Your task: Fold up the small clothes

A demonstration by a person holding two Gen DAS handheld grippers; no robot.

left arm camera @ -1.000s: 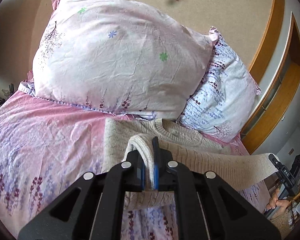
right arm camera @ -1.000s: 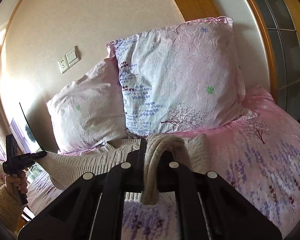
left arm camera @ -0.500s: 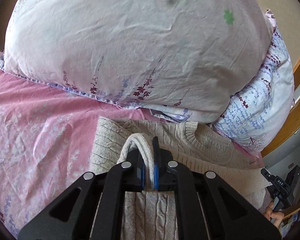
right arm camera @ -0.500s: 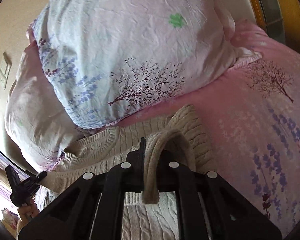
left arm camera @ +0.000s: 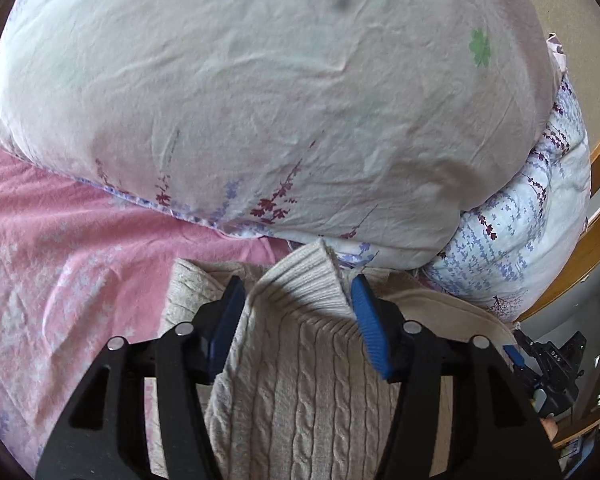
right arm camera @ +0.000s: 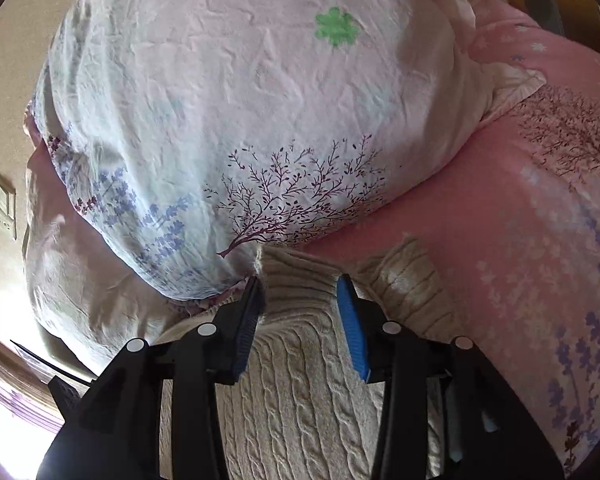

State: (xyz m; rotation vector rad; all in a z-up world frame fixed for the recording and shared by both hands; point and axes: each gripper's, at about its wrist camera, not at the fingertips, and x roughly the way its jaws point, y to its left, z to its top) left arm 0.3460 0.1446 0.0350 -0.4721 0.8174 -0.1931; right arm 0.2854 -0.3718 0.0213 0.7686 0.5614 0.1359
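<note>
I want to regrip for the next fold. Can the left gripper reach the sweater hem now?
Probably yes: the left gripper is open with the sweater hem lying between its fingers, nothing covering it.

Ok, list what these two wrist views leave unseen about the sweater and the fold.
- Left wrist view: the near part of the sweater is cut off by the bottom edge and hidden behind the left gripper.
- Right wrist view: the sweater's near end runs off the bottom edge behind the right gripper.
- Both views: the pillow covers where the sweater's far edge meets the pink bedsheet.
- The sleeves cannot be told apart.
</note>
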